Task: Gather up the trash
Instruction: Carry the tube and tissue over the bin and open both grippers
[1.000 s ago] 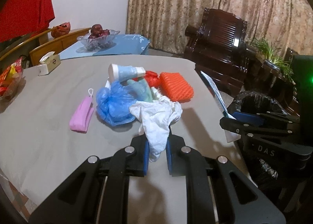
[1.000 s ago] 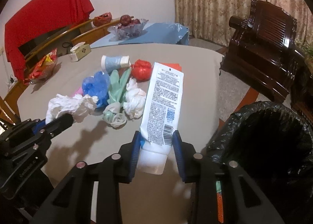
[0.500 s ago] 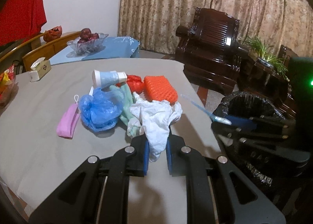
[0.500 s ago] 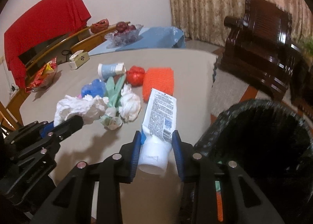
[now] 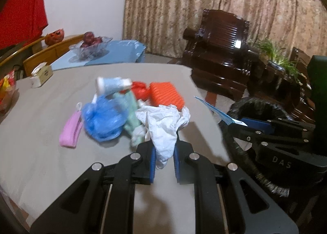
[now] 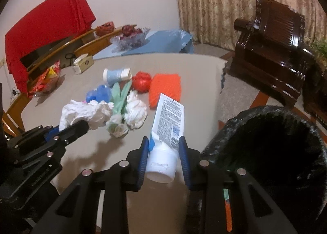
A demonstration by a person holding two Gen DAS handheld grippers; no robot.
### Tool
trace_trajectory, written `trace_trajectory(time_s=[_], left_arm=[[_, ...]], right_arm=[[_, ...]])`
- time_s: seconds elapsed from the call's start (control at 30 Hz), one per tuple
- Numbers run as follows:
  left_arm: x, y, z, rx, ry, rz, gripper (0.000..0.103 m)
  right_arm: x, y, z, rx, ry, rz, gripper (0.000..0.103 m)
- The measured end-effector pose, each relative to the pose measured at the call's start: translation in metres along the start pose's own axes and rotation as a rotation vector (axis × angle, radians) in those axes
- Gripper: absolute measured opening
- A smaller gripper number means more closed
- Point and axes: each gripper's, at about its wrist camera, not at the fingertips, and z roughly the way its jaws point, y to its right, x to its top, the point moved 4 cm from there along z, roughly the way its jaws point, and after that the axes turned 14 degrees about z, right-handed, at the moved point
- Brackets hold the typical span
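My left gripper [image 5: 164, 159] is shut on a crumpled white tissue [image 5: 165, 125] and holds it above the grey table [image 5: 40, 137]; the tissue also shows in the right wrist view [image 6: 85, 112]. My right gripper [image 6: 163, 159] is shut on a white tube [image 6: 166, 131] beside the black-lined trash bin [image 6: 271, 148], which also shows in the left wrist view [image 5: 255, 109]. On the table lie a blue bag [image 5: 102, 119], a pink pouch [image 5: 70, 131], a green glove [image 6: 119, 97], a white wad [image 6: 136, 111], a paper cup [image 6: 116, 74], a red bag [image 6: 142, 81] and an orange sponge [image 6: 165, 87].
A tissue box [image 6: 82, 64] and a snack bowl [image 6: 46, 82] sit at the table's far left. A fruit bowl [image 6: 130, 35] stands on a blue-covered table behind. A dark wooden armchair [image 6: 273, 35] is at the back right. A red cloth [image 6: 47, 35] hangs on a chair.
Both grippers keep their loads. The right gripper has moved toward the trash bin with the tube. The left gripper has shifted slightly toward the bin side of the table.
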Motion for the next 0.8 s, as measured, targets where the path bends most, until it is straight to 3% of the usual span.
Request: trace_trajectory(time_s=[0.33, 0.7, 0.8], left_arm=[[0.039, 0.079, 0.007, -0.148, 0.071, 0.075, 0.013], [0.051, 0.173, 0.045, -0.331, 0.048, 0.155, 0.014], [0.052, 0.188, 0.054, -0.369, 0.039, 0.168, 0.021]], right_arm=[[0.007, 0.072, -0.063, -0.135, 0.093, 0.069, 0.029], [-0.023, 0.149, -0.08, -0.273, 0.058, 0.168, 0.025], [-0.029, 0.16, -0.081, -0.292, 0.046, 0.17, 0.027]])
